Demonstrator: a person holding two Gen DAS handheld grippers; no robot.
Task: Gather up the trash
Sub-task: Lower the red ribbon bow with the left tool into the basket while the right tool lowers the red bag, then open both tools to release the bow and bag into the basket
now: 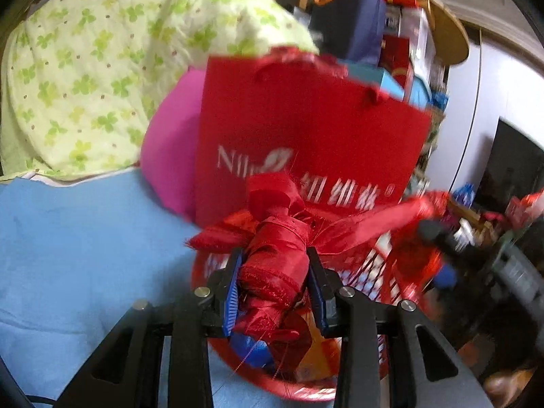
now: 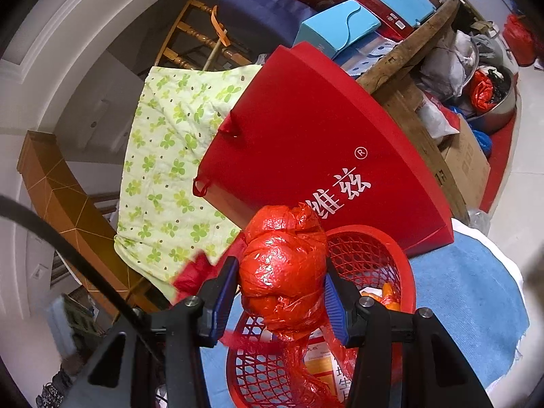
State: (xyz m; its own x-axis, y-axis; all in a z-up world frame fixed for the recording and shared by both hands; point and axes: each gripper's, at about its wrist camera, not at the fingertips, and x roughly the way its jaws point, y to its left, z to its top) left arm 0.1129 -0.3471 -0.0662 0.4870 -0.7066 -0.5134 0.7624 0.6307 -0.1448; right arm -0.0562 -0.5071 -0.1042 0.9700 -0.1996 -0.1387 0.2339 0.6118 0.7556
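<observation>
Both claws — left (image 1: 274, 273), right (image 2: 280, 294) — clamped

Count, both views:
- red mesh basket (image 2: 374, 255): 1
- red paper bag with white lettering (image 2: 306, 142): 1
- red fabric bundle (image 1: 275, 265): 1, between pads of left claw (image 1: 273, 272)
- knotted red plastic bag (image 2: 284, 265): 1, between pads of right claw (image 2: 282, 289)
- claws: 2
- green clover-print cloth (image 1: 85, 78): 1
- pink cushion (image 1: 173, 149): 1
- blue cloth (image 1: 85, 255) under basket: 1
- light blue boxes (image 2: 340, 27): 2 in right view
- cardboard box (image 2: 465, 166): 1
</observation>
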